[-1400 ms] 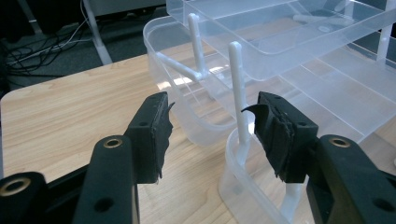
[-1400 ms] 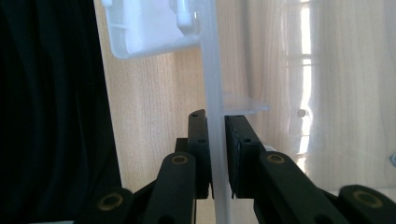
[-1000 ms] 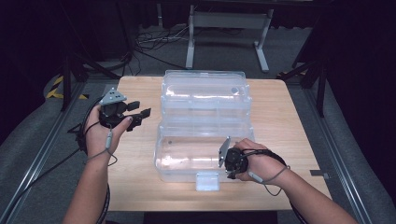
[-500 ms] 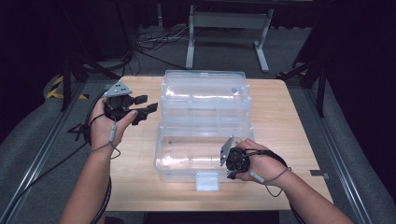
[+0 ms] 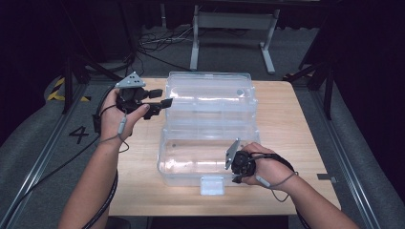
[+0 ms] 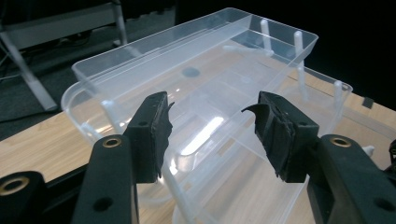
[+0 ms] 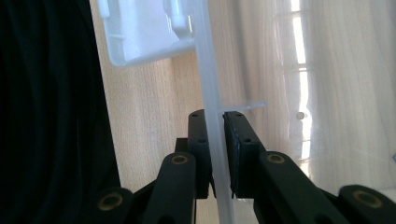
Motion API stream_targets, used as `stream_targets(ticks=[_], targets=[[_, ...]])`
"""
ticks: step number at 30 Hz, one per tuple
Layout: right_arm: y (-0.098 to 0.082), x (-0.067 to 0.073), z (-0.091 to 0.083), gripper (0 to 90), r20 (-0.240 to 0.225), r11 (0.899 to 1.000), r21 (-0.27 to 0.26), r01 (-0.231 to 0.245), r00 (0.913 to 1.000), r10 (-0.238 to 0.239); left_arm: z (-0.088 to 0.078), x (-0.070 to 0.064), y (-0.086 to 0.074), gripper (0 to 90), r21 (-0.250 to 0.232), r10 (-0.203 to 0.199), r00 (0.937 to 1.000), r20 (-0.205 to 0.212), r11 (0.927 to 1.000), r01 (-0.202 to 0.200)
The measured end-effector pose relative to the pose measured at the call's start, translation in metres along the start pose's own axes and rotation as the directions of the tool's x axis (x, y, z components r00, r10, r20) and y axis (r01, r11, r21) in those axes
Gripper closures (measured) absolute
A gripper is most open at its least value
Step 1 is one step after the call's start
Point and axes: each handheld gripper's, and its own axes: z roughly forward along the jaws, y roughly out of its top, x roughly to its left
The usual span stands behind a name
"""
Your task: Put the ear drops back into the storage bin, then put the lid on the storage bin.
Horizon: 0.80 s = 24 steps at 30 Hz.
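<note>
A clear plastic box lies opened out flat on the wooden table, one half at the far side and one half near the front edge, with a white latch at the front. My left gripper hovers at the left end of the far half. In the left gripper view, my left gripper stands open with nothing between its pads, the box beyond it. My right gripper is at the near half's front right. In the right gripper view, my right gripper is shut on the box's thin clear wall.
Bare wood lies to the right of the box and along the front edge. Behind the table stand a metal frame and loose cables on the floor. A floor rail runs past a painted number at the left.
My left gripper has risen and moved away from me and to the right, toward the left end of the box's far half. The right gripper and the box have kept still.
</note>
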Motion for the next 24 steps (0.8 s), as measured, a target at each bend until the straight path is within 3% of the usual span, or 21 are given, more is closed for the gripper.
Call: stream_targets(ticks=[8,14,18,24], targets=[[0.000,0.001,0.000,81.8,0.003,1.000,0.000,-0.006,1.0000,0.006,0.015,-0.004,0.014,45.6,0.005,0.044,0.9981,0.042,0.9990,-0.044],[0.000,0.001,0.000,81.8,0.003,1.000,-0.005,-0.005,1.0000,0.005,0.036,-0.005,0.029,46.7,-0.002,0.096,0.9843,0.148,0.9953,-0.097],[0.000,0.000,0.000,81.8,0.004,1.000,-0.004,-0.002,1.0000,0.002,0.051,-0.004,0.036,47.3,-0.002,0.109,0.9753,0.192,0.9938,-0.111],[0.000,0.000,0.000,81.8,0.001,1.000,-0.004,-0.001,1.0000,0.001,0.064,-0.003,0.042,46.9,0.013,0.111,0.9725,0.205,0.9932,-0.116]])
